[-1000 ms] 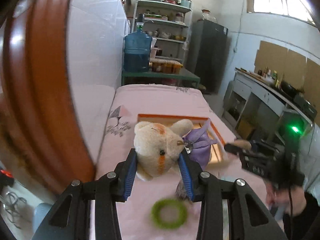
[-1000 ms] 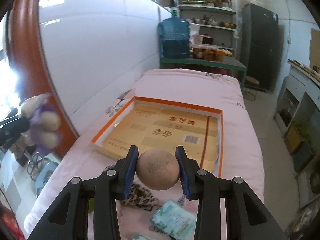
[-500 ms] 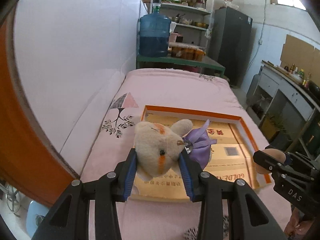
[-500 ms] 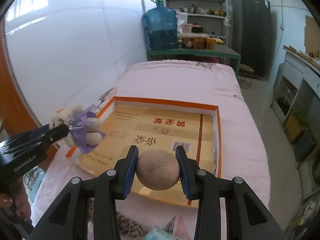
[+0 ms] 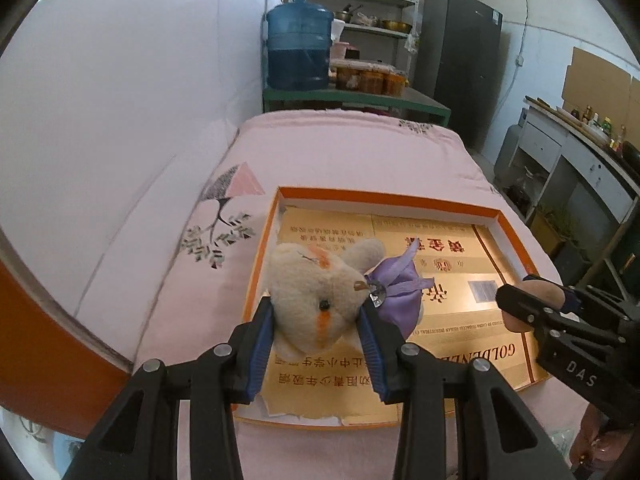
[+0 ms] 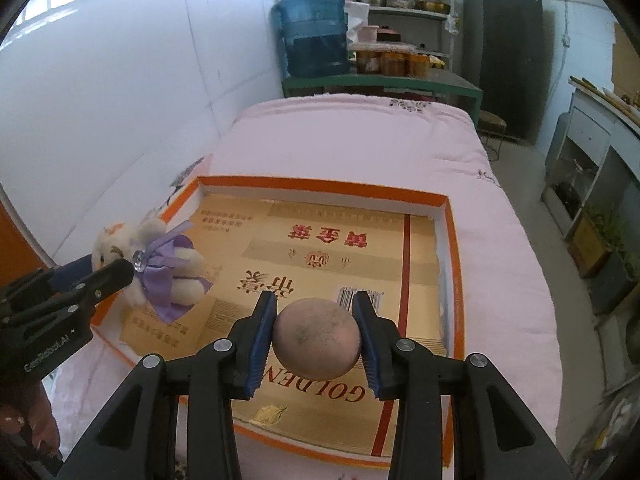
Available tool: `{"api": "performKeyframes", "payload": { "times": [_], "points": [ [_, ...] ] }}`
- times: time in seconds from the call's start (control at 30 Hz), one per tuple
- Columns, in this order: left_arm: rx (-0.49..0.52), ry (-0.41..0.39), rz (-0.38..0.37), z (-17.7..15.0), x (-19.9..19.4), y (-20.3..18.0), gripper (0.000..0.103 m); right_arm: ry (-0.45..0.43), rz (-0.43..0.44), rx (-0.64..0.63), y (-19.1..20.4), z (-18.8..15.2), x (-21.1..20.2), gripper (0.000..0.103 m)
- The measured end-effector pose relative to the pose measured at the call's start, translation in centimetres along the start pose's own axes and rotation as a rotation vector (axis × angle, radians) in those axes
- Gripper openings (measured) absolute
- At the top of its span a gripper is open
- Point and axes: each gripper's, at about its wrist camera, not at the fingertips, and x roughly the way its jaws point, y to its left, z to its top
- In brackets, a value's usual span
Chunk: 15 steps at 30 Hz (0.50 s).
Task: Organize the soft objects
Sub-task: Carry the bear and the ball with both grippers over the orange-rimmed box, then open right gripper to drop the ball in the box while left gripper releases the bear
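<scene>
- The step in hand looks like delivery: both soft things hang over the shallow orange-rimmed tray [image 6: 451, 240] on the pink bedcover [image 6: 360, 136], neither one set down yet
- The left gripper [image 5: 318, 330] pinches the cream teddy bear [image 5: 316, 292] by its head, blue pads pressed into the plush on both sides; its purple ribbon dress [image 5: 394, 298] dangles toward the gold cardboard lining [image 6: 320, 264] at the tray's left side
- The right gripper [image 6: 316, 334] clamps the round tan ball [image 6: 316, 338] at its widest part, over the tray's near right portion; the pads touch it on both sides and the jaws are just beginning to ease apart
- Next, I judge, each gripper needs to sink until its load meets the lining, then spread its jaws fully and lift clear
- The ball may roll once freed, so a low release near the rim seems wise; the bear should simply slump where it lands
</scene>
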Motion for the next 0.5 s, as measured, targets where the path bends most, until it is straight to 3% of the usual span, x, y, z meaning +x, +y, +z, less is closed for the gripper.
{"api": "performKeyframes", "payload": {
  "times": [0.37,0.5],
  "points": [
    [-0.005,0.072,-0.046,-0.7,2.1,0.2,0.044,0.057,-0.009,0.004,-0.3,-0.8,2.1,0.042],
    [-0.005,0.111,-0.086,-0.8,2.7,0.3,0.045,0.066,-0.016,-0.003,-0.1,-0.8,2.2,0.052]
  ]
}}
